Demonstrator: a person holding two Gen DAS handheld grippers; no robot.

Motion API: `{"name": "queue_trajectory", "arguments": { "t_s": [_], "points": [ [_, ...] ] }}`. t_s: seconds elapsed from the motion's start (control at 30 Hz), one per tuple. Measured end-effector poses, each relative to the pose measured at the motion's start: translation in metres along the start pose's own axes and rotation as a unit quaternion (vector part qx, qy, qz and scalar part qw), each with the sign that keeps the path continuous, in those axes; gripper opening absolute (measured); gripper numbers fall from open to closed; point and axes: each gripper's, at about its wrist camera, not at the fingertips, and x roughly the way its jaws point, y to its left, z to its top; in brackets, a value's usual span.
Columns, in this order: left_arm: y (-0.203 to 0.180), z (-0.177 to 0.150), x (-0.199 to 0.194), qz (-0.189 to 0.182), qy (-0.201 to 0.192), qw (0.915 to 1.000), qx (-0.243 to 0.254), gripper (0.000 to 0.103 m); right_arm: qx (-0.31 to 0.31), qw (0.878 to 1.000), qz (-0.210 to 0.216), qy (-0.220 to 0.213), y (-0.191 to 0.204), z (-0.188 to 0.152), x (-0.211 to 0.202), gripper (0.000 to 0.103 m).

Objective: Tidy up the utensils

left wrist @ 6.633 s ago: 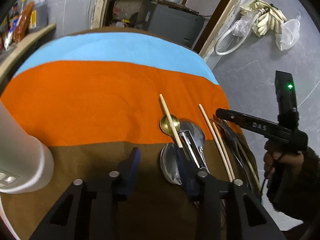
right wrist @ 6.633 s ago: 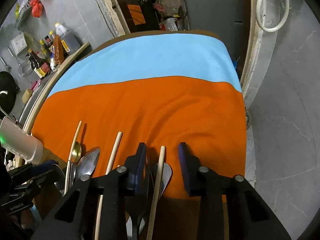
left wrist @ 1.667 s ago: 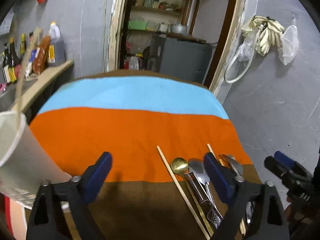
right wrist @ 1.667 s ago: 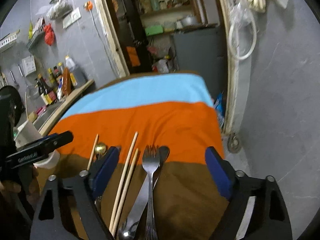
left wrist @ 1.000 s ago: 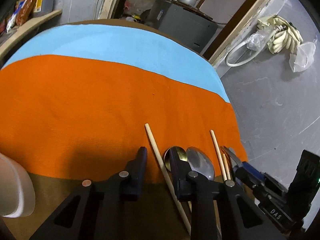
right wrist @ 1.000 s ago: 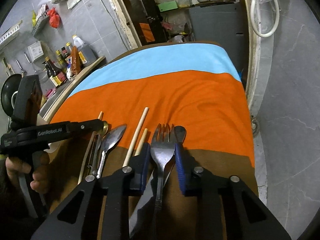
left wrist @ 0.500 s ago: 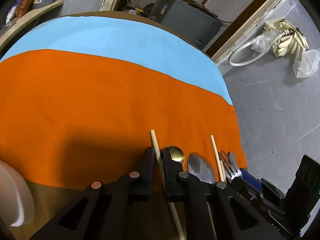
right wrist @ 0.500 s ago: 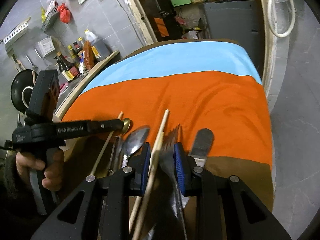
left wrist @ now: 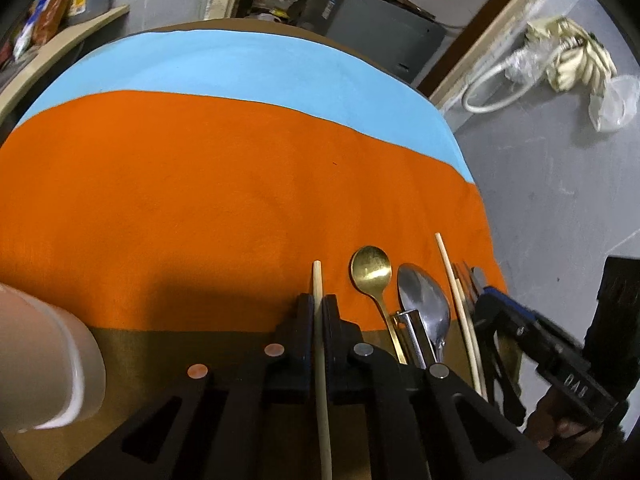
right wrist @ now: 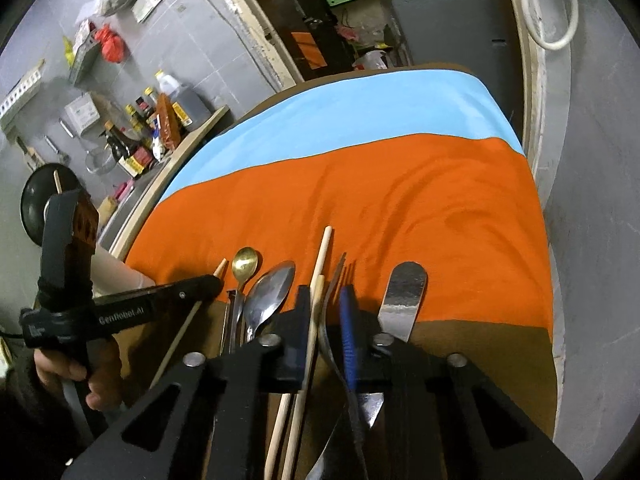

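Utensils lie in a row on the striped cloth [left wrist: 240,184] near its front right. My left gripper [left wrist: 318,308] is shut on a single wooden chopstick [left wrist: 317,280]. To its right lie a gold spoon [left wrist: 371,268], a silver spoon [left wrist: 424,300] and two more chopsticks [left wrist: 456,288]. My right gripper [right wrist: 326,300] is shut on a fork [right wrist: 338,276], tilted on edge, with two chopsticks [right wrist: 322,256] against the left finger. A butter knife [right wrist: 404,292] lies just right of it. The left gripper also shows in the right wrist view [right wrist: 212,282].
A white cup [left wrist: 44,364] stands at the front left of the table. Bottles [right wrist: 156,132] stand on a shelf beyond the table's left edge. A grey cabinet [left wrist: 376,32] stands behind the table. The table drops off to grey floor [right wrist: 592,240] on the right.
Both grippers have closed from wide open: the left onto the single chopstick, the right onto the fork. The fork has tipped onto its edge and the knife now lies bare beside it.
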Motion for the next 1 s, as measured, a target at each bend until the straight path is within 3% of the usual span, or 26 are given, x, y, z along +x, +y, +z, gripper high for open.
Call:
{"name": "queue_trajectory", "arguments": {
  "t_s": [0.27,0.37,0.67,1.0],
  "points": [
    [-0.008,0.009,0.005,0.015,0.024,0.9992,0.029,0.006,0.030,0.998,-0.016,0.053,0.002,0.002,0.026,0.009],
    [-0.011,0.011,0.004,0.018,0.023,0.9992,0.027,0.005,0.032,0.998,-0.023,0.050,0.006,0.004,0.026,0.006],
    [-0.004,-0.007,-0.042,-0.023,-0.040,0.9989,0.013,0.005,0.035,0.999,-0.022,0.001,0.018,-0.003,-0.014,0.003],
    [0.008,-0.020,-0.121,-0.056,-0.123,0.9907,0.013,0.005,0.039,0.994,-0.022,-0.095,0.054,-0.022,-0.081,0.002]
  ]
}}
